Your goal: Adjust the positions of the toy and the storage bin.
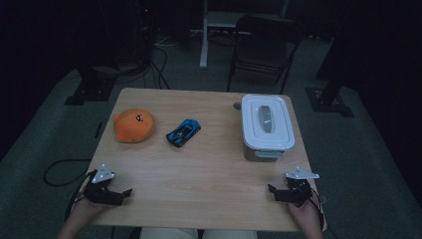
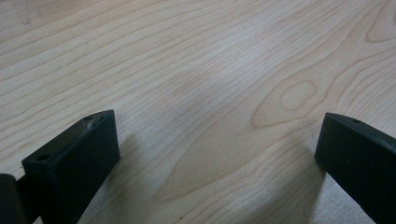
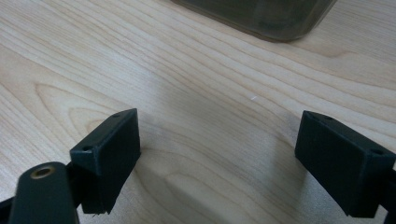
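On the wooden table [image 1: 209, 169] lie an orange plush toy [image 1: 133, 125] at the left, a blue toy car [image 1: 183, 132] near the middle and a grey box with a white clip lid [image 1: 266, 127] at the right. My left gripper [image 1: 123, 194] rests at the near left corner, open, with bare wood between its jaws [image 2: 217, 140]. My right gripper [image 1: 273, 191] rests at the near right, open too, with nothing between its jaws [image 3: 217, 140]. The lower wall of the box [image 3: 261, 16] shows at the top of the right gripper view.
A dark folding chair [image 1: 263, 45] and a white stand leg [image 1: 204, 35] are beyond the table's far edge. Cables [image 1: 59, 172] run over the dim floor at the left. A wide stretch of bare wood lies between the two grippers.
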Action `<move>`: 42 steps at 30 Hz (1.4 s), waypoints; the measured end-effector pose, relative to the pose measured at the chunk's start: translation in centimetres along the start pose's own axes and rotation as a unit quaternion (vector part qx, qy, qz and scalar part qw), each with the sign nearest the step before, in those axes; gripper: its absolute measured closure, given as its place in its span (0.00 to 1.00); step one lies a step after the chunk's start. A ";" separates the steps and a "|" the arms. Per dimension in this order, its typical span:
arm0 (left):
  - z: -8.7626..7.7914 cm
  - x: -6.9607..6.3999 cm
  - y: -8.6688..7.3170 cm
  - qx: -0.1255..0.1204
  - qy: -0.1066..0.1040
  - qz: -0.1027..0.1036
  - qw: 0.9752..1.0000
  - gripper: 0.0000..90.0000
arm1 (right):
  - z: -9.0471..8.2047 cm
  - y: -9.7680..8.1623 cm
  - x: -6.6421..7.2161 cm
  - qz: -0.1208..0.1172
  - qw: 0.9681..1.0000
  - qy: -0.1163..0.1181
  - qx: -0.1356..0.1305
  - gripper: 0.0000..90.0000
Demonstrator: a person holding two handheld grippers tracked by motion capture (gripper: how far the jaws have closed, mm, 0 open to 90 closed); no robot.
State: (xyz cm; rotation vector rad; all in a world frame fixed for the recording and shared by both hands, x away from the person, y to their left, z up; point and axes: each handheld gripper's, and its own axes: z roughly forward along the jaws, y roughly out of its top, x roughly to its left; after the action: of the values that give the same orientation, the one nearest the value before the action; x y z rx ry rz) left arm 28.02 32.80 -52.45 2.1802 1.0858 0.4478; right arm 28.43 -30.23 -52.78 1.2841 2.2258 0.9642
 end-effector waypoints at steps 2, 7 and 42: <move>0.0 0.0 0.0 0.000 0.000 0.000 1.000 0.00 | 0.0 0.0 0.0 0.000 1.000 0.000 0.000 0.15; 0.0 -0.1 0.0 0.000 0.000 0.000 1.000 0.00 | -0.1 0.0 0.0 0.001 1.000 -0.001 -0.001 0.16; 0.8 -1.3 2.3 0.016 0.010 -0.002 1.000 0.02 | -0.1 -0.1 0.0 0.004 1.000 -0.001 0.000 0.16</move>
State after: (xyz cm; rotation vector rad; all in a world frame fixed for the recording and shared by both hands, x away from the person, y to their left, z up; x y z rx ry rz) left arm 29.09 30.42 -51.48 2.2048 1.1159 0.4542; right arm 28.31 -30.28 -52.78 1.2934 2.2202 0.9649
